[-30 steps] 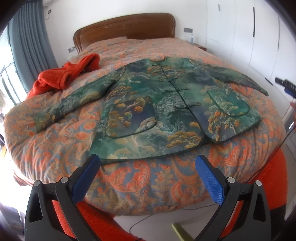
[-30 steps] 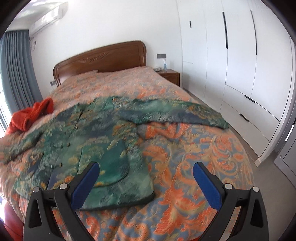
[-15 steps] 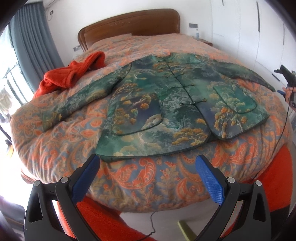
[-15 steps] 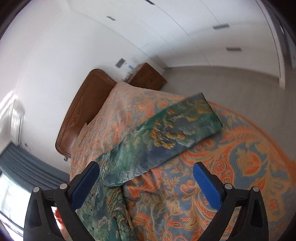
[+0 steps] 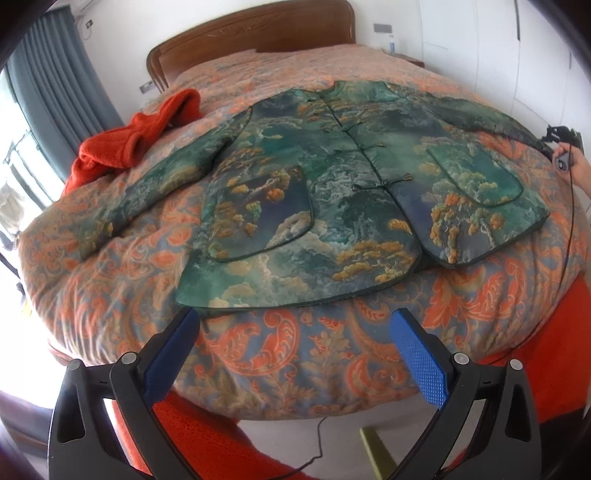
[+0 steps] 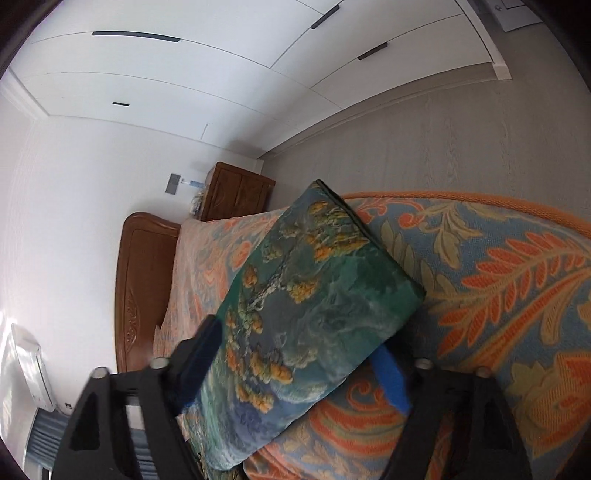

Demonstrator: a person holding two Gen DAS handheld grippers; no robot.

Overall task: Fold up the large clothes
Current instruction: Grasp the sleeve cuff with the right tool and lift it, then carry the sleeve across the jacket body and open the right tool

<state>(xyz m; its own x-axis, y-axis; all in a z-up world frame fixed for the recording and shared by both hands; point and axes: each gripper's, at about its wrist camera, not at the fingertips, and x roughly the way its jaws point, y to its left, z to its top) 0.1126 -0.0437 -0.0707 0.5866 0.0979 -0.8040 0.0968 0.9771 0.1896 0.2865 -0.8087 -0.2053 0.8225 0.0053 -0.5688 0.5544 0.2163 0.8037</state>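
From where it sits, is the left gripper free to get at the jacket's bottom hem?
Probably yes: the left gripper is open, and only bare bedspread lies between it and the jacket hem.

A wide bed [image 5: 303,362] with an orange and blue patterned cover fills the room. Its brown wooden headboard [image 5: 258,22] stands at the far white wall [image 6: 74,206]. Grey curtains [image 5: 55,85] hang at the bright window on the left. White wardrobe doors [image 6: 221,66] and a wooden nightstand [image 6: 236,195] are on the right, above a pale grey floor [image 6: 461,140].
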